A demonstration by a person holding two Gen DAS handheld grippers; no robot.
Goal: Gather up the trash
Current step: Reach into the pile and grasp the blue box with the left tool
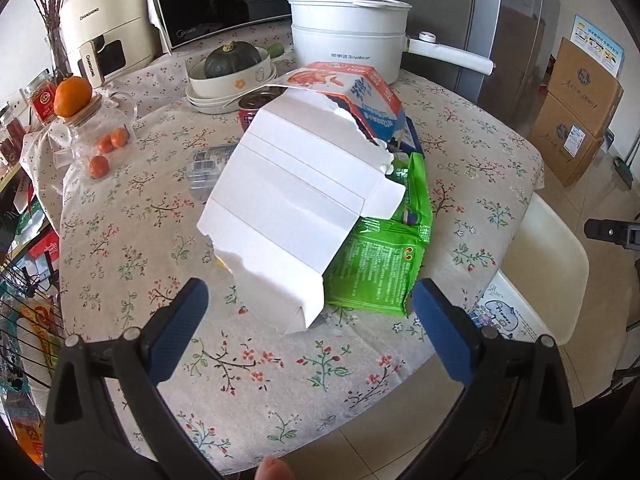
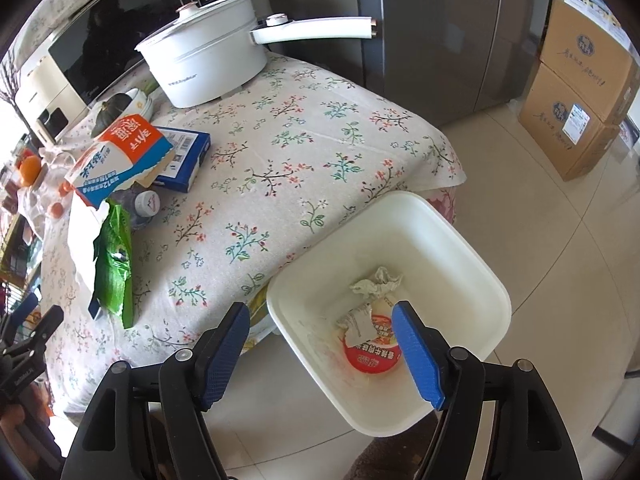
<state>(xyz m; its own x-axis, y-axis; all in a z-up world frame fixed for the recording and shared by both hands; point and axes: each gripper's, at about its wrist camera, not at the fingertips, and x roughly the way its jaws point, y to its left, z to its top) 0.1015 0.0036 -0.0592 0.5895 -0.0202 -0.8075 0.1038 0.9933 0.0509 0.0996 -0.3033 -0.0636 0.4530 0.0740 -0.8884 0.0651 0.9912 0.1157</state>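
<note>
Left tool point(image 1: 310, 312), jaws spread wide and empty, is hovering over the near edge of the floral-clothed surface point(image 1: 260, 364). Directly ahead of it, between the lines of its two fingers, a torn white carton point(image 1: 288, 208) is lying with its long axis running away from the tool toward the far right; a green wrapper point(image 1: 376, 264) is lying partly under the carton's right side. Right tool point(image 2: 320, 332), jaws also parted and holding nothing, is hanging over the white bin point(image 2: 472, 240), which is holding a crumpled tissue point(image 2: 378, 286) and a red cup lid point(image 2: 370, 356). Judged from this, the left tool is the nearer to the remaining trash.
</note>
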